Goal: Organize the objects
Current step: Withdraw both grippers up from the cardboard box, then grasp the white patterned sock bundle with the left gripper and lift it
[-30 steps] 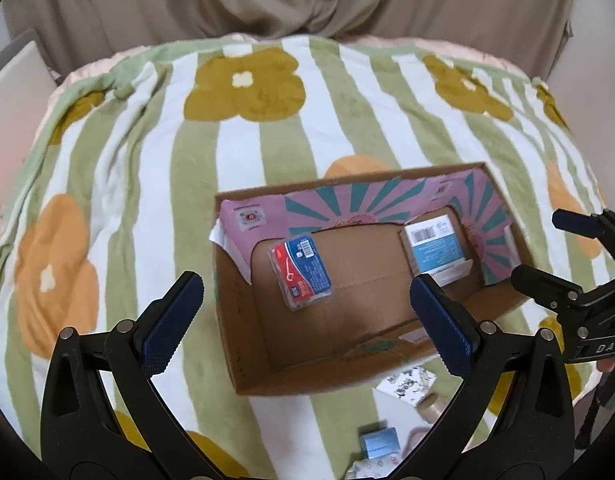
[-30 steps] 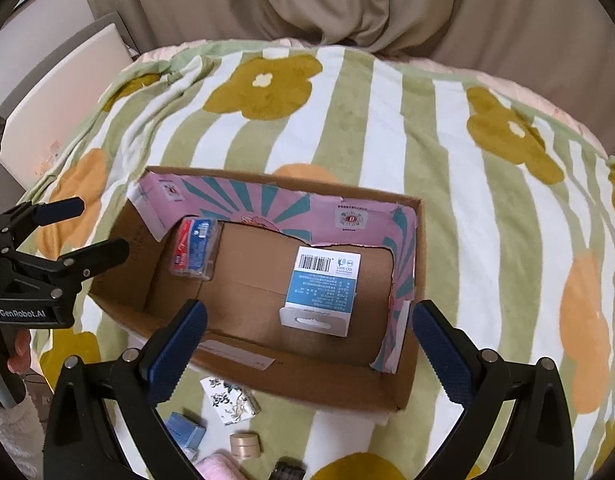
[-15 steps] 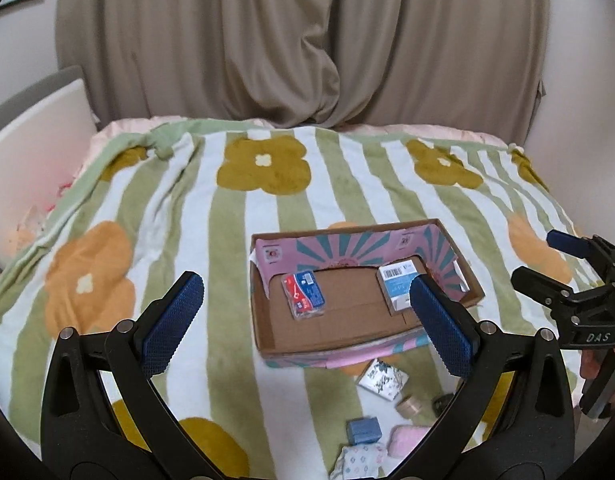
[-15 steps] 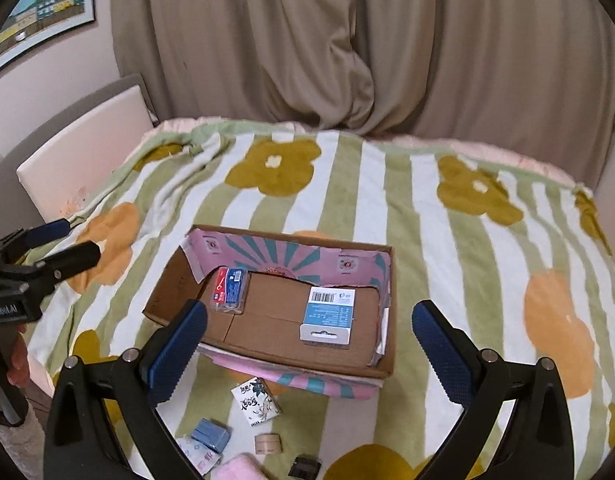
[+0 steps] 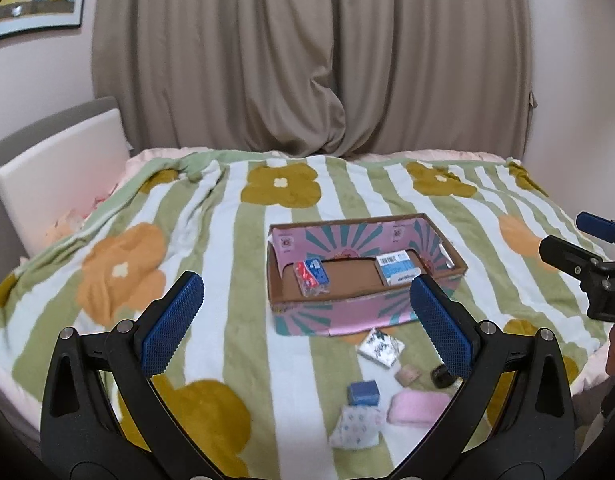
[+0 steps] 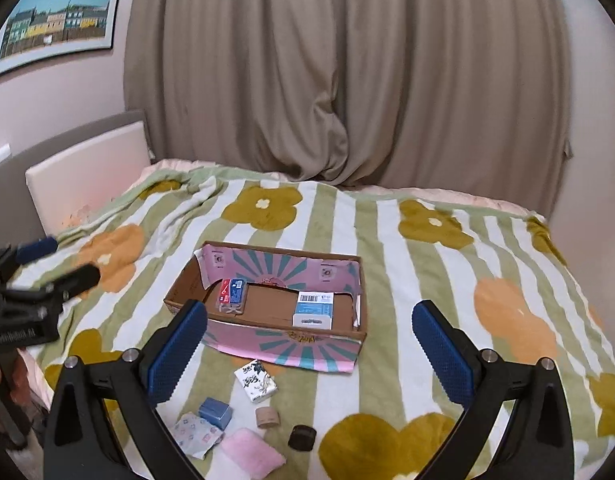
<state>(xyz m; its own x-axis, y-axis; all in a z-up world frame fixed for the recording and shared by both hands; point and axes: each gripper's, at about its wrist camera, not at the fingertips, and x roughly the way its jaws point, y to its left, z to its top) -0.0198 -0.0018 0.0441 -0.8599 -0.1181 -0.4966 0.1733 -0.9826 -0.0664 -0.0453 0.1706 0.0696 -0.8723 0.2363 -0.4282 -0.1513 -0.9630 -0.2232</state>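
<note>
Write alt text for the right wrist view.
An open, empty right claw hovers over a flowered striped blanket, facing a cardboard box holding two packets. Small loose items, including a pink pouch and blue box, lie before it; the left claw shows at left.

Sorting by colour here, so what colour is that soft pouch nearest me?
Pink; the soft pouch shows best in the right wrist view.

One cardboard box is sitting on the bed, holding two packets: one red-and-blue, one blue-and-white. Six small items are lying near it: patterned packet, blue box, floral pouch, pink pad, tan roll, black object.
</note>
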